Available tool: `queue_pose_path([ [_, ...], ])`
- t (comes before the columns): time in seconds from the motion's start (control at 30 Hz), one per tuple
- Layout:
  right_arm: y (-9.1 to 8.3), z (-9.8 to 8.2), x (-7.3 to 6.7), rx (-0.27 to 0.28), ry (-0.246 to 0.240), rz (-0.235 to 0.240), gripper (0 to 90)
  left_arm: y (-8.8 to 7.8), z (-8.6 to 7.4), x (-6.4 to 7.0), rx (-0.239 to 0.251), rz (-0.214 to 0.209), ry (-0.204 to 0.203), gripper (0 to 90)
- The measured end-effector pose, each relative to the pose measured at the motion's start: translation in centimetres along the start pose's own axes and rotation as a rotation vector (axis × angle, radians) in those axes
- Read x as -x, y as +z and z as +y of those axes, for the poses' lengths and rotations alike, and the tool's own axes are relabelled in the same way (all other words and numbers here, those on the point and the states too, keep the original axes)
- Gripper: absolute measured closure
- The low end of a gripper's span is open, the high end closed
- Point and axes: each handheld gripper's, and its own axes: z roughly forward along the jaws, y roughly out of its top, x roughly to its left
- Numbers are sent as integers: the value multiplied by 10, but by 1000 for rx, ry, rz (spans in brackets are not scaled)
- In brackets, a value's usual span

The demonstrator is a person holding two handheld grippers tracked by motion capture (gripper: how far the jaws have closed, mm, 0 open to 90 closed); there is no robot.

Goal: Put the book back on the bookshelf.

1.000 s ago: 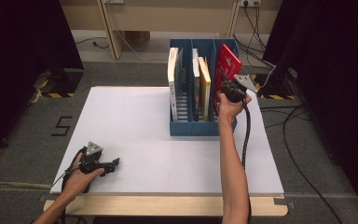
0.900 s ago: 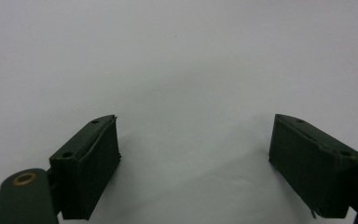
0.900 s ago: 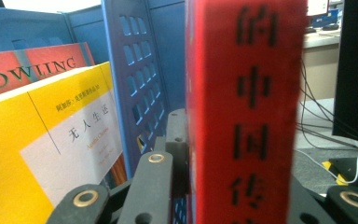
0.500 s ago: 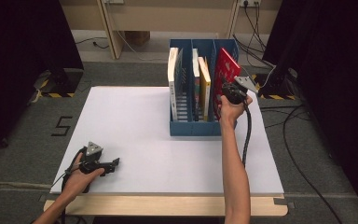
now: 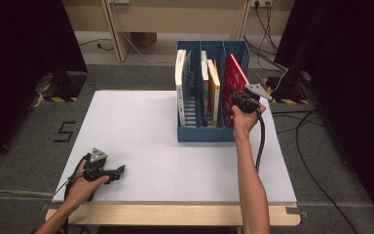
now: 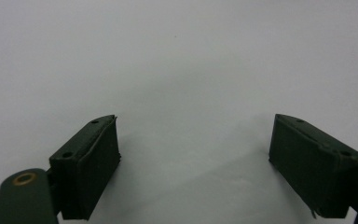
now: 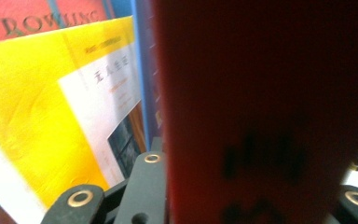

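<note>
A red book (image 5: 234, 78) leans in the right slot of a blue file box (image 5: 207, 134) at the back of the white table (image 5: 141, 126). My right gripper (image 5: 241, 100) is shut on the book's near edge, and its jaws have just eased open slightly with the book still between them. The right gripper view shows the red book (image 7: 261, 116) close up between the black jaws, with a yellow book (image 7: 51, 116) beside it. My left gripper (image 5: 119, 170) rests on the table near the front left. It (image 6: 196, 163) is open with nothing between the jaws.
The box also holds a white book (image 5: 180, 73) in the left slot and a yellow book (image 5: 214, 90) with others in the middle slot. Cables lie on the floor to the right of the table. A bare stretch of table separates the two hands.
</note>
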Motion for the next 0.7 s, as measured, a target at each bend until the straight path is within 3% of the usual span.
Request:
queue_pose_path([
  [0.17,-4,2,-4,-12,-38,9,750,0,0,0,1,0,1,151],
  [0.7,-39,-13,8,-42,57,82,674,0,0,0,-4,0,6,151],
])
